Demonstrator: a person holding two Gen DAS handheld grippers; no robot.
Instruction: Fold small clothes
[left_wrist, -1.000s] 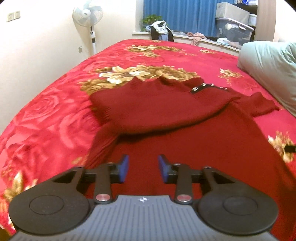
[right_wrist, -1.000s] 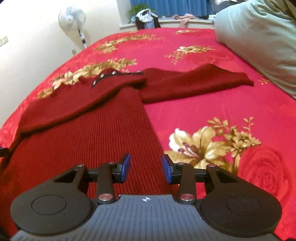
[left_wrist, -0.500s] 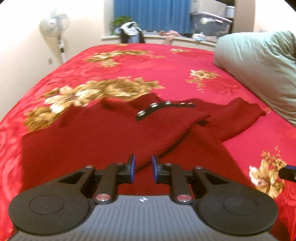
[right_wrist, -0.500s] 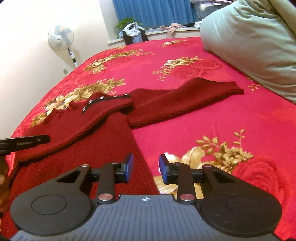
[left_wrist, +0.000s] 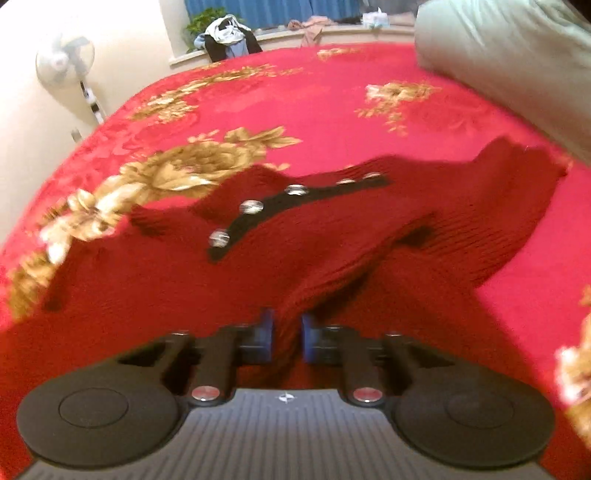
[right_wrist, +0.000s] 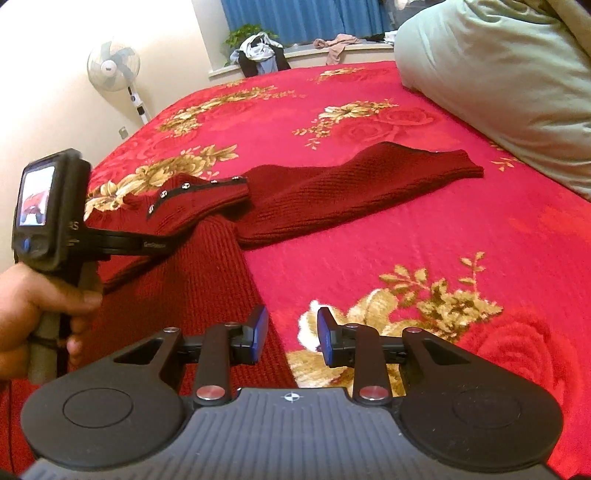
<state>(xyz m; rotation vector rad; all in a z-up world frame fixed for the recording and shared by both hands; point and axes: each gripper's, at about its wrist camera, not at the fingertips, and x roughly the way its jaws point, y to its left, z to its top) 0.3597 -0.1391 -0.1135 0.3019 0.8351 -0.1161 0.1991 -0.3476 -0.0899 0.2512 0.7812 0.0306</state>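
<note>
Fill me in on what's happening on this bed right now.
A person is folding a dark red knit sweater spread on a red floral bedspread. The left tool has closed on a fold of the sweater near its body, pinching the knit between its blue pads. The right tool hangs open over the sweater's edge, gripping nothing. One sleeve lies stretched out toward the pale green pillow.
</note>
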